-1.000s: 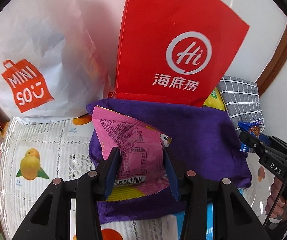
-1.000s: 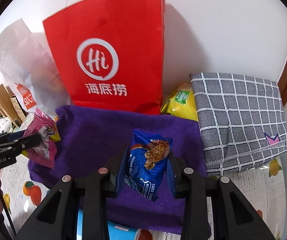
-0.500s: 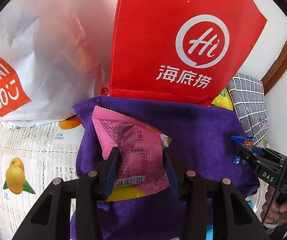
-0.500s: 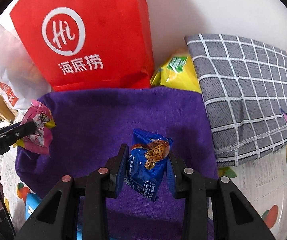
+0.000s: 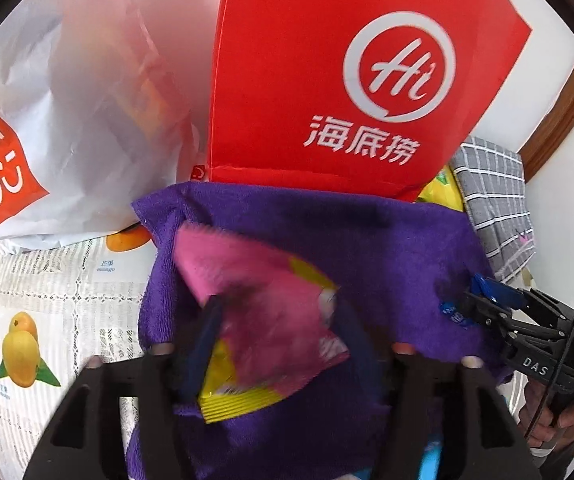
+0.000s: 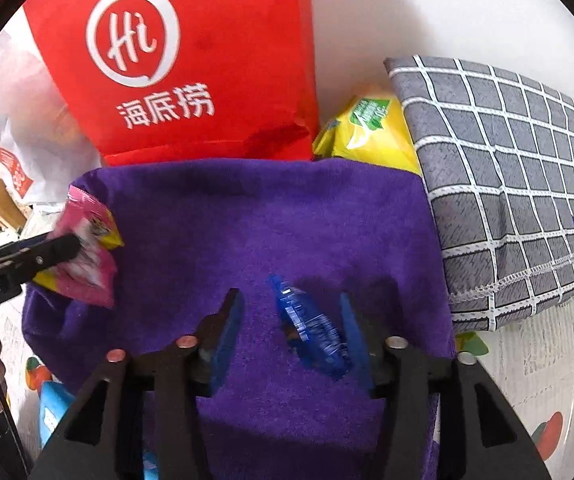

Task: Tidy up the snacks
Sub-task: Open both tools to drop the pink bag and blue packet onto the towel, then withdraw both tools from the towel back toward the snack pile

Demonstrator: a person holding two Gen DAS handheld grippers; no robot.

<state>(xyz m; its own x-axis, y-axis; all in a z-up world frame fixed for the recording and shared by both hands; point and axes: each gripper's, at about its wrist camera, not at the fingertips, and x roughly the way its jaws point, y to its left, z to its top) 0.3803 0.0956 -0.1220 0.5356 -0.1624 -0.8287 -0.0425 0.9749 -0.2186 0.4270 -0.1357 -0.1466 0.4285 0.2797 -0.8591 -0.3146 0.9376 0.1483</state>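
Right wrist view: the blue cookie packet is slipping free onto the purple towel as the right tool opens, leaning on one pad. The pink snack packet likewise drops, blurred, between the opening jaws of the left tool. This looks like the release step; next, both tools should lift clear and seek another snack, perhaps the yellow bag.

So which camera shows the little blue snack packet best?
The right wrist view. There the blue snack packet sits close up between the opening jaws of the right hand-held gripper, against the right pad, over the purple towel. The left wrist view shows only a small blue bit at that gripper's tip, far right.
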